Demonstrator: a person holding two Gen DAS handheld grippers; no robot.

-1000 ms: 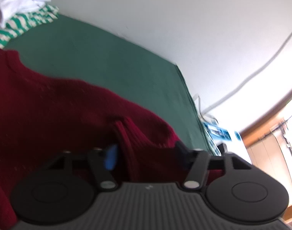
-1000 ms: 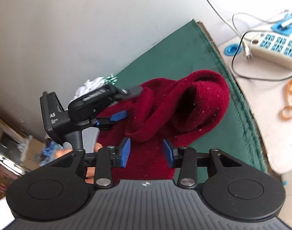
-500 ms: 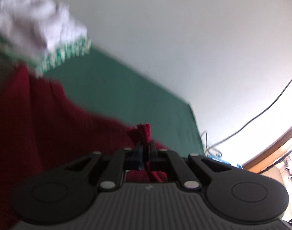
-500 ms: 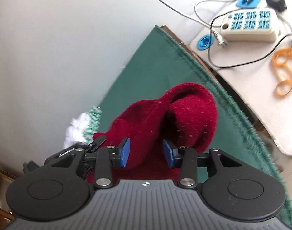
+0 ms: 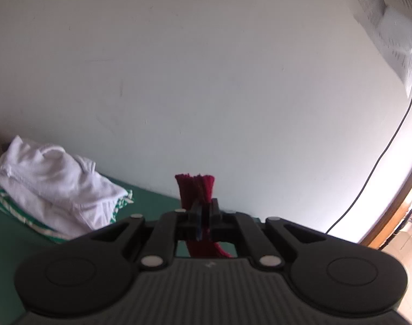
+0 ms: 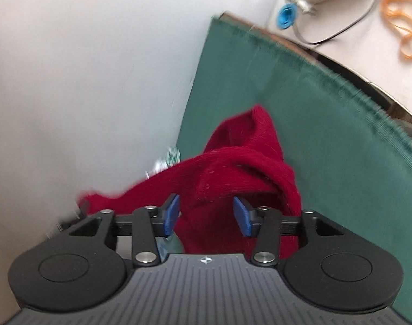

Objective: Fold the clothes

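Jaws of my left gripper (image 5: 203, 218) are clamped on a bunched edge of the red sweater (image 6: 241, 162), lifted off the green desk (image 6: 327, 124); those of my right gripper (image 6: 206, 218) stand apart with knit between them. It looks soft, thick and floppy, likely to sag and stretch, so I'd grip the hem.

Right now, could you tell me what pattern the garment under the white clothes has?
Green and white stripes, clearest in the left wrist view, beneath the white clothes.
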